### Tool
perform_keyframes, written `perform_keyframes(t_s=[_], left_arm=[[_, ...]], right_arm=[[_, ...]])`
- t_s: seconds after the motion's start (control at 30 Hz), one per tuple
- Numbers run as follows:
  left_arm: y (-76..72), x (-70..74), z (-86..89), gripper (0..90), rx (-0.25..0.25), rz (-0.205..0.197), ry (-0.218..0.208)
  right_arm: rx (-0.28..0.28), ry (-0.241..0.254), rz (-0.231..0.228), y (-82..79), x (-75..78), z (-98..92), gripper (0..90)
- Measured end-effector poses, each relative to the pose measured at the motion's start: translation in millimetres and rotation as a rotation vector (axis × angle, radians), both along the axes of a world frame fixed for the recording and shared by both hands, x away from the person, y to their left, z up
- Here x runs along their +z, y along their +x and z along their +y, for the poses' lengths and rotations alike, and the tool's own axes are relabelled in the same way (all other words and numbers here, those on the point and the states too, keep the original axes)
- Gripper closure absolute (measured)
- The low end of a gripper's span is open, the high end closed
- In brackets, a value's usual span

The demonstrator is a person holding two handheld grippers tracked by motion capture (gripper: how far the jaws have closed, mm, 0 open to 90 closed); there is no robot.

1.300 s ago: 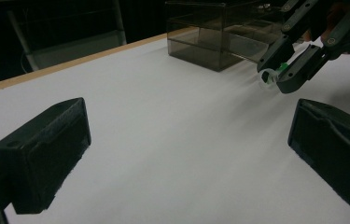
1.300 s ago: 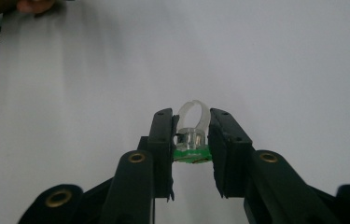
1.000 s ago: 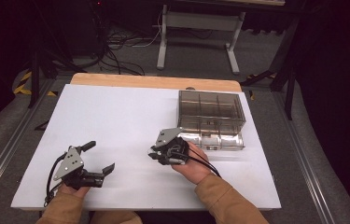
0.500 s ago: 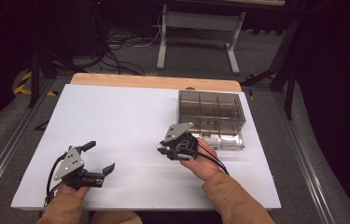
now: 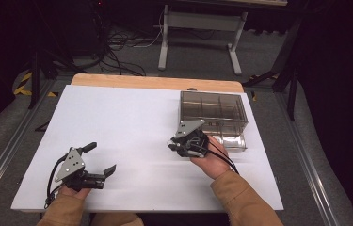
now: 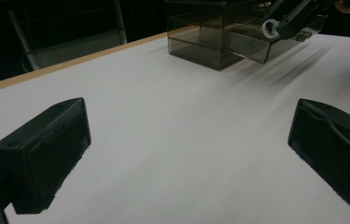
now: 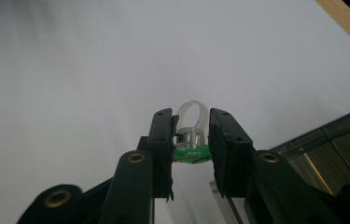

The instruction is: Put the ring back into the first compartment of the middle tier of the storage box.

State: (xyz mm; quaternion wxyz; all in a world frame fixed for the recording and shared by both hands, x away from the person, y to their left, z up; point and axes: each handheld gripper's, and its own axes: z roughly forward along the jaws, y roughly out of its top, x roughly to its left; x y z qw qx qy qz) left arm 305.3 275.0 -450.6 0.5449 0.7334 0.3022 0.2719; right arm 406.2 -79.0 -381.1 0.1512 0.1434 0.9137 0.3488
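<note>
My right gripper (image 5: 174, 147) hovers just left of a smoky clear compartment box (image 5: 214, 115), its tips pointing left. In the right gripper view its jaws (image 7: 191, 123) are shut on a small clear plastic ring with a green base (image 7: 192, 140). The left gripper view shows that ring (image 6: 269, 29) as a white loop at the far gripper's tip, in front of the box (image 6: 219, 35). My left gripper (image 5: 101, 160) rests low at the front left of the white table, and its jaws (image 6: 186, 154) stand wide open over bare surface.
The white tabletop (image 5: 127, 122) has a wooden strip (image 5: 155, 82) along its far edge. The box has several compartments and a clear drawer-like part at its front (image 5: 230, 140). Beyond the table are a stand's legs and cables on the floor.
My right hand has moved to the right and slightly up, closer to the box, with the ring still held. The left hand has stayed put.
</note>
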Motion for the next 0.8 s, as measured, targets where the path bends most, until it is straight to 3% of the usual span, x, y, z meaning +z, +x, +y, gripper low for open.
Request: perform_keyframes(t_s=[0.8], left_arm=[[0.3,0.1,0.4,0.2,0.000,-0.003,0.005]], right_arm=[[-0.077,-0.029,-0.023,15.2,2.9,-26.2,71.2]])
